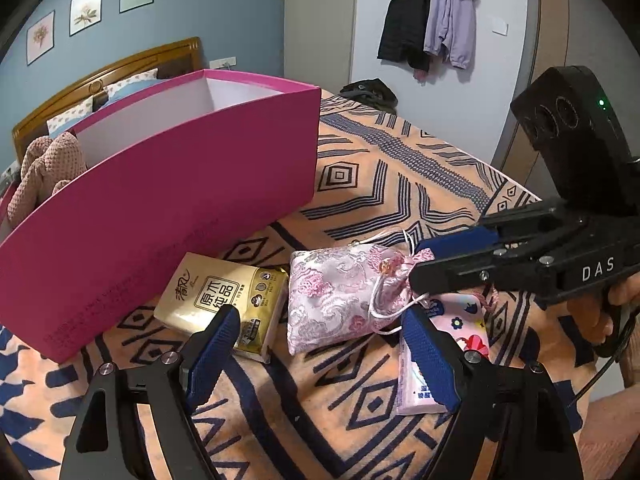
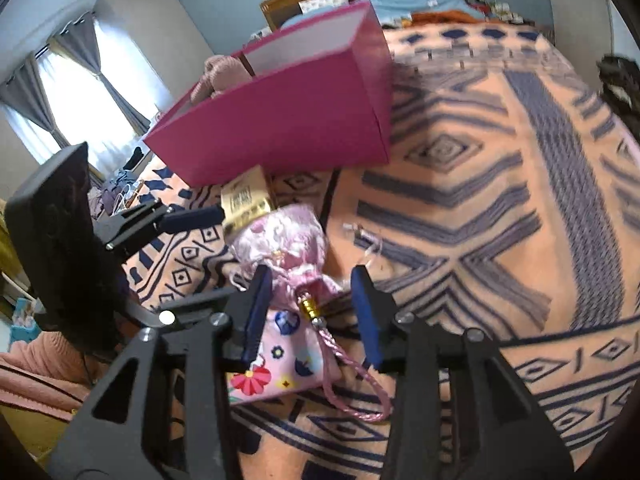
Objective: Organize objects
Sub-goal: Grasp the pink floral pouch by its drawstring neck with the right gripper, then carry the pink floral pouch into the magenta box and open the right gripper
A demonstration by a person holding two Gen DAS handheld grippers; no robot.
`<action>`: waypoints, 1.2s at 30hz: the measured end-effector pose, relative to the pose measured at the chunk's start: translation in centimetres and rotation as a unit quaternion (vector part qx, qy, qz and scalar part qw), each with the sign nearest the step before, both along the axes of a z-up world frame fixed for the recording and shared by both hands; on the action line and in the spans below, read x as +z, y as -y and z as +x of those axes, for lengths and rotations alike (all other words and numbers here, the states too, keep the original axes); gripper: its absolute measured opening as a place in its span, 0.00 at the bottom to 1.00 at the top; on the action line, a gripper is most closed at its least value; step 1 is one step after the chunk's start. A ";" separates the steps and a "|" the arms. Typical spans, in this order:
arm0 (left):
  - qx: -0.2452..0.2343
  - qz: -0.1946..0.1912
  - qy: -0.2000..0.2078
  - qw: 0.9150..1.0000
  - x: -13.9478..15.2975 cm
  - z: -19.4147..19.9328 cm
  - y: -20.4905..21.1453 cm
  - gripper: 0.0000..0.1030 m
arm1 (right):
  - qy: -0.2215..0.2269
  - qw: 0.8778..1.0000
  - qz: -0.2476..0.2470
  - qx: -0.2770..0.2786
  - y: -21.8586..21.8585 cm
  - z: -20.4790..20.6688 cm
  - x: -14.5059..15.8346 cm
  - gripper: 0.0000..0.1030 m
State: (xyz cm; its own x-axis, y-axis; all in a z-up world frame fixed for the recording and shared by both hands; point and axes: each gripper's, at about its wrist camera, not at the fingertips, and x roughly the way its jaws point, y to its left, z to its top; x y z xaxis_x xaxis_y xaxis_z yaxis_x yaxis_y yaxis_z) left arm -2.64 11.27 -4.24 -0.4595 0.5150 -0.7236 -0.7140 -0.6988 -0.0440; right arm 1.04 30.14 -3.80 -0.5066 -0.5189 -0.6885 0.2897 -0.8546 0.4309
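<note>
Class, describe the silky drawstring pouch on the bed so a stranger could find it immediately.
Start at the tall magenta cardboard box standing on the orange and navy patterned blanket. In front of it lies a gold tissue pack; immediately beside that is the pink and silver brocade drawstring pouch. Only it has shiny embroidered fabric and a gathered, corded neck.

Bright window glare; right view motion-blurred, fisheye-warped.

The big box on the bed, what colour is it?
The box is bright magenta pink outside and white inside, clearest in the left wrist view.
</note>
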 end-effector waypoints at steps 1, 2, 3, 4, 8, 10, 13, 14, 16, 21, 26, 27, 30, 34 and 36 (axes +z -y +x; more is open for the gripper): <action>-0.001 0.000 0.001 1.000 0.0 0.0 -0.1 0.82 | 0.004 1.000 -0.007 0.003 0.0 -0.1 -0.2 0.42; -0.003 -0.001 0.002 1.000 -0.1 0.0 -0.2 0.82 | 0.003 1.000 -0.008 0.003 0.2 -0.1 -0.2 0.40; -0.005 -0.002 0.002 1.000 -0.1 0.0 -0.3 0.82 | 0.000 1.000 -0.007 0.002 0.3 -0.2 -0.2 0.39; -0.007 -0.003 0.002 1.000 -0.1 0.0 -0.4 0.82 | -0.001 1.000 -0.007 0.004 0.3 -0.2 -0.2 0.38; -0.014 -0.005 -0.001 1.000 0.1 0.2 -0.7 0.82 | -0.004 1.000 -0.015 0.007 0.2 -0.4 0.0 0.29; -0.015 -0.006 -0.002 1.000 0.1 0.1 -0.8 0.82 | -0.009 1.000 -0.011 0.004 0.1 -0.3 0.4 0.27; -0.020 -0.011 -0.009 1.000 0.2 0.2 -1.1 0.82 | -0.016 1.000 -0.020 0.000 -0.4 -0.2 1.1 0.25; -0.022 -0.013 -0.011 1.000 0.2 0.2 -1.2 0.82 | -0.020 1.000 -0.021 -0.001 -0.5 -0.2 1.3 0.25; -0.028 -0.013 -0.011 0.999 0.1 0.2 -1.5 0.82 | -0.028 0.999 -0.021 0.000 -0.5 -0.2 2.0 0.24; -0.022 -0.009 -0.002 1.000 -0.3 -0.5 -1.9 0.69 | -0.040 0.999 -0.017 0.000 -0.4 -0.6 2.9 0.21; -0.017 -0.002 0.020 1.000 -0.6 -1.1 -1.9 0.51 | -0.047 0.999 0.012 -0.001 0.4 -0.9 3.1 0.22; -0.016 0.003 0.027 1.000 -0.7 -1.3 -1.8 0.50 | -0.050 0.999 0.016 0.000 0.6 -0.9 3.0 0.23; -0.008 0.021 0.042 0.999 -0.7 -1.7 -1.3 0.47 | -0.058 0.998 0.023 -0.007 0.6 -0.6 2.9 0.29; -0.008 0.023 0.045 0.999 -0.9 -1.9 -1.1 0.46 | -0.055 0.998 0.030 -0.011 0.7 -0.8 2.3 0.45; -0.008 0.022 0.045 0.999 -0.8 -1.8 -1.3 0.46 | -0.051 0.998 0.027 -0.005 1.0 -1.0 2.0 0.45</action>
